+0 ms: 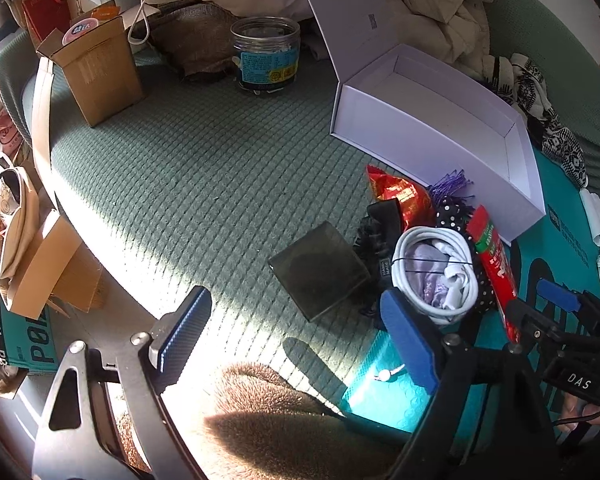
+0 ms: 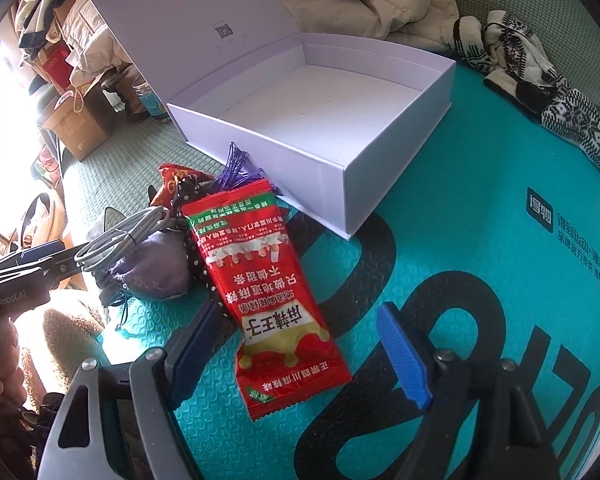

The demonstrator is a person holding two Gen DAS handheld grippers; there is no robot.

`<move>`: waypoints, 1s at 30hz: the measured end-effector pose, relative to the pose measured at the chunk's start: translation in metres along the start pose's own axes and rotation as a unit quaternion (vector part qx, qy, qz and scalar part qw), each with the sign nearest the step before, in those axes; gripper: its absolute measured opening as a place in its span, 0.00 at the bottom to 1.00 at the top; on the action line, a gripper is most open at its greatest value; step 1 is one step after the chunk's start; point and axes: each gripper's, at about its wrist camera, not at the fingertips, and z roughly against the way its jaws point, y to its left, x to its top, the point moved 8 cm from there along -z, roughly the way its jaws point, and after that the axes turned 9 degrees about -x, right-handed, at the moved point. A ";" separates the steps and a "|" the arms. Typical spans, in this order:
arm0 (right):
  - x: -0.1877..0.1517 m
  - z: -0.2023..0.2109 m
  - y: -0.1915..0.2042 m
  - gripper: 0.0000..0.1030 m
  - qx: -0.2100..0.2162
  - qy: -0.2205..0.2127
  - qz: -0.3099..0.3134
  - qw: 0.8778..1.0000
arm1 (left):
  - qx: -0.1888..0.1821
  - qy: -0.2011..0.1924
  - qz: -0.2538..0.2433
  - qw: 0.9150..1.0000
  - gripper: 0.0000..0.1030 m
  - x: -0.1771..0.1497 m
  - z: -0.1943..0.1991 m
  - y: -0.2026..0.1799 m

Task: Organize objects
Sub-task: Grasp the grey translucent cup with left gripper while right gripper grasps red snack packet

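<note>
Red snack packet (image 2: 274, 300) lies between our right tongs (image 2: 300, 354), long axis running away toward white box (image 2: 396, 136); pads apart, not touching. Left tongs (image 1: 296, 340) wide, empty, white cable coil (image 1: 436, 272) just beyond right pad. We judge right nearer packet.

One open white box (image 2: 352, 168), one coiled white cable (image 1: 436, 276), two red snack packets — a long one (image 2: 268, 288), a crumpled one (image 1: 400, 196) — one dark square tile (image 1: 320, 270), one clear jar (image 1: 266, 54), one brown carton (image 1: 100, 68).
</note>
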 end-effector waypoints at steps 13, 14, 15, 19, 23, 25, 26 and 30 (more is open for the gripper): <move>-0.001 -0.013 0.007 0.56 0.027 0.011 0.010 1.000 | -0.034 0.014 0.015 0.999 0.83 0.013 -0.027 0.008; -0.001 -0.013 0.008 0.56 0.026 0.010 0.012 1.000 | -0.035 0.017 0.014 0.999 0.83 0.013 -0.029 0.007; -0.001 -0.013 0.008 0.56 0.024 0.010 0.015 1.000 | -0.037 0.019 0.013 0.999 0.82 0.013 -0.030 0.007; -0.002 -0.012 0.011 0.48 0.016 0.005 0.026 1.000 | -0.058 0.022 0.022 0.998 0.80 0.012 -0.035 0.008; -0.003 -0.011 0.011 0.45 0.018 0.004 0.025 1.000 | -0.078 0.033 0.021 0.996 0.55 0.009 -0.042 0.003; -0.003 -0.009 0.010 0.44 0.016 0.003 0.023 1.000 | -0.067 0.026 0.008 0.997 0.54 0.009 -0.043 0.000; -0.003 -0.008 0.009 0.44 0.016 0.001 0.022 1.000 | -0.065 0.024 0.005 0.998 0.54 0.010 -0.043 -0.001; -0.004 -0.002 0.008 0.44 0.018 -0.005 0.021 1.000 | -0.074 0.020 0.014 0.997 0.50 0.010 -0.039 0.001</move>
